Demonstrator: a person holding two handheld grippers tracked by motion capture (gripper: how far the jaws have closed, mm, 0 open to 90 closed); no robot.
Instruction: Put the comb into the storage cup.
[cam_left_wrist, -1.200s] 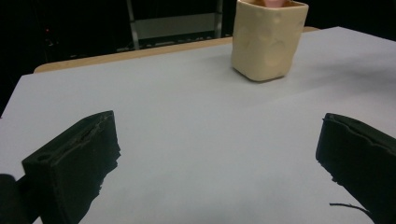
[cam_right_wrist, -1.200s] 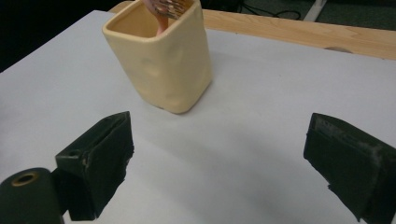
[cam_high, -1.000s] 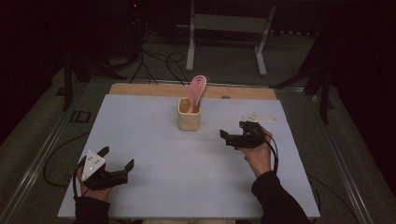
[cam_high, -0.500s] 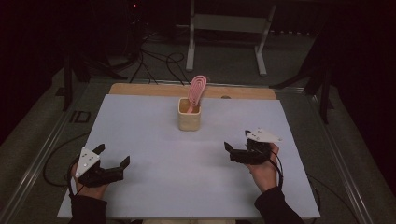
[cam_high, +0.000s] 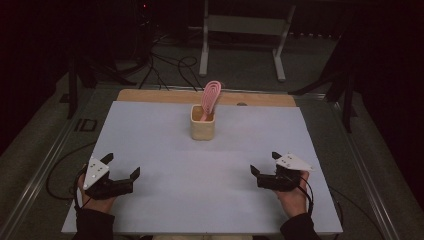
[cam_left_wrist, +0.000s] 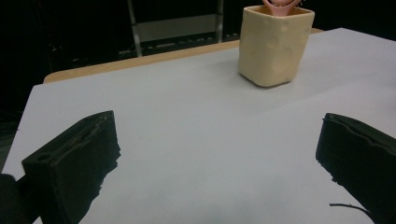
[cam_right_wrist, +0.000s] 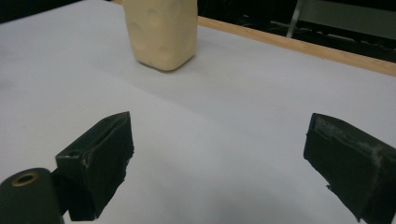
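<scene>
White table (cam_high: 165, 135) seen from above, cream cup (cam_high: 202, 122) placed far centre, pink slotted spatula (cam_high: 210, 96) stood inside it, left gripper (cam_high: 121, 171) held near left, jaws spread, right gripper (cam_high: 264, 167) near right, jaws spread, nothing gripped.

A darkened recording lab: a white-topped table (cam_high: 165, 130) on a bare floor, loose black cables (cam_high: 167, 67) trailing behind it, and a grey metal stand (cam_high: 242, 30) beyond.

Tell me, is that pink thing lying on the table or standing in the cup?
Standing in it. The pink slotted spatula rises head-up out of the cream cup, leaning slightly right; the cup itself stands upright.
</scene>
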